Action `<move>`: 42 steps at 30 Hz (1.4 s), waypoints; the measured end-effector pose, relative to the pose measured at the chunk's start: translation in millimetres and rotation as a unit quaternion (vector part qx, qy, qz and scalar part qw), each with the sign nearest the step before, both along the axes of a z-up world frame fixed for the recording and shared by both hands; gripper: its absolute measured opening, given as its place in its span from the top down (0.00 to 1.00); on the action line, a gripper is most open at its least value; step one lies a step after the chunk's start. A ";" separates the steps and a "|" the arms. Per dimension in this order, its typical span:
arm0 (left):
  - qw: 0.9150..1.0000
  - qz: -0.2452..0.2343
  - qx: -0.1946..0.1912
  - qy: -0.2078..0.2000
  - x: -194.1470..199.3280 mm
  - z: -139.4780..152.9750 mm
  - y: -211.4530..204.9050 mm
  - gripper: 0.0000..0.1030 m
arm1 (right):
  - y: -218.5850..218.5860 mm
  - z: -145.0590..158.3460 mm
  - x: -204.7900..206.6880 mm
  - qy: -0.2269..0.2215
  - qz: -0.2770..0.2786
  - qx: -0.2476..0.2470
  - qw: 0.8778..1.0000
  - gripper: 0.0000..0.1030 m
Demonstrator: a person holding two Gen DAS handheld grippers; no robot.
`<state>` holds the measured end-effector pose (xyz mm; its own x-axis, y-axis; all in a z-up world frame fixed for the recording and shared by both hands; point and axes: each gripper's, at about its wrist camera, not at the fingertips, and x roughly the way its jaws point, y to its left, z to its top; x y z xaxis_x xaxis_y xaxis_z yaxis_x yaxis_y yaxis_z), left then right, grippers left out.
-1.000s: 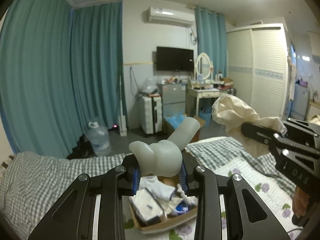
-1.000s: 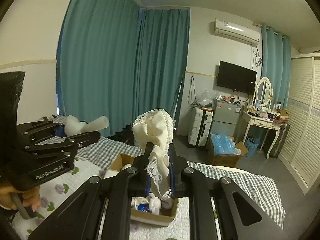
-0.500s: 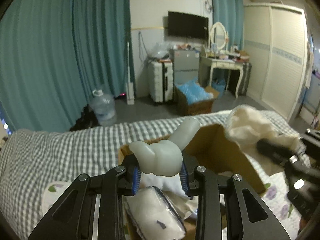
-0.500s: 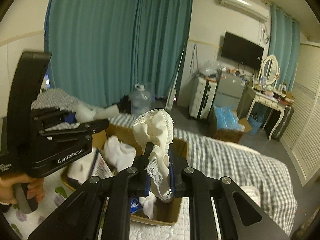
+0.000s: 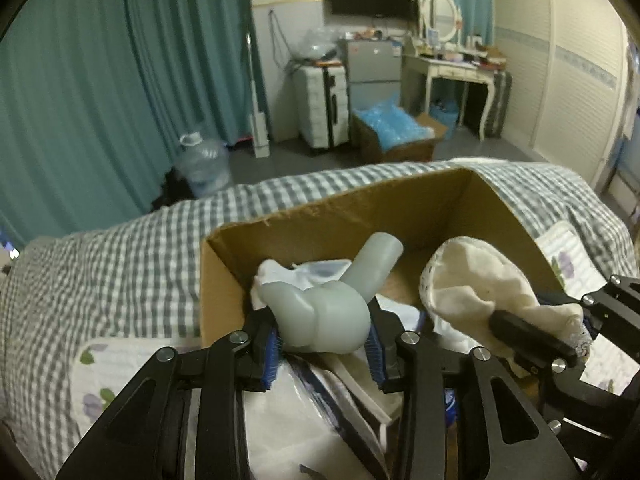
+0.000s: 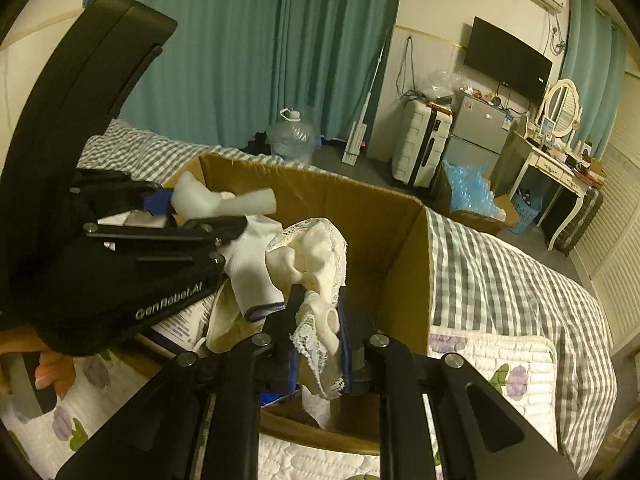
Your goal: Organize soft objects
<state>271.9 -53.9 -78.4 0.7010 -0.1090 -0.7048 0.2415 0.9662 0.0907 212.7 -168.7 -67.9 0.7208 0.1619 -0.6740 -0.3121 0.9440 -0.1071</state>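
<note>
My left gripper is shut on a pale grey soft rubbery toy with a tube-like stub, held just inside the near left of an open cardboard box on the bed. My right gripper is shut on a cream lace-trimmed cloth, held low inside the same box. The left gripper with its toy shows left in the right wrist view. The right gripper with its cloth shows right in the left wrist view. White socks and packets lie in the box.
The box sits on a grey checked bedspread with a floral quilted pad. Beyond the bed's far edge are teal curtains, a water jug, a white suitcase, a small fridge and a dressing table.
Both grippers have dropped from well above the bed down into the cardboard box, still holding the toy and the lace cloth. The box now fills the lower view.
</note>
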 end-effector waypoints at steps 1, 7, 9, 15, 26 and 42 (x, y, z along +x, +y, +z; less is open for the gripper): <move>1.000 0.001 0.001 -0.001 0.3 1.0 0.5 0.60 | -1.0 -0.7 -0.3 0.001 -0.001 0.001 1.000 0.82; 0.999 0.007 -0.035 0.002 0.6 6.4 6.5 0.31 | -6.3 8.3 -6.2 -0.015 -0.002 0.015 1.000 0.49; 0.999 0.004 -0.048 -0.008 -2.0 13.6 6.6 0.22 | -8.2 15.3 -9.4 -0.026 -0.004 0.018 1.000 0.44; 0.996 0.006 -0.063 -0.062 -13.2 46.1 11.1 0.13 | -16.1 40.3 -18.8 -0.053 -0.018 0.023 0.998 0.22; 0.985 0.016 -0.083 -0.150 -62.3 125.2 34.0 0.13 | -43.0 121.1 -56.5 -0.128 -0.058 0.034 0.989 0.00; 0.970 0.044 -0.095 -0.218 -153.8 178.9 67.9 0.12 | -66.8 199.0 -157.0 -0.205 -0.064 0.068 0.974 0.00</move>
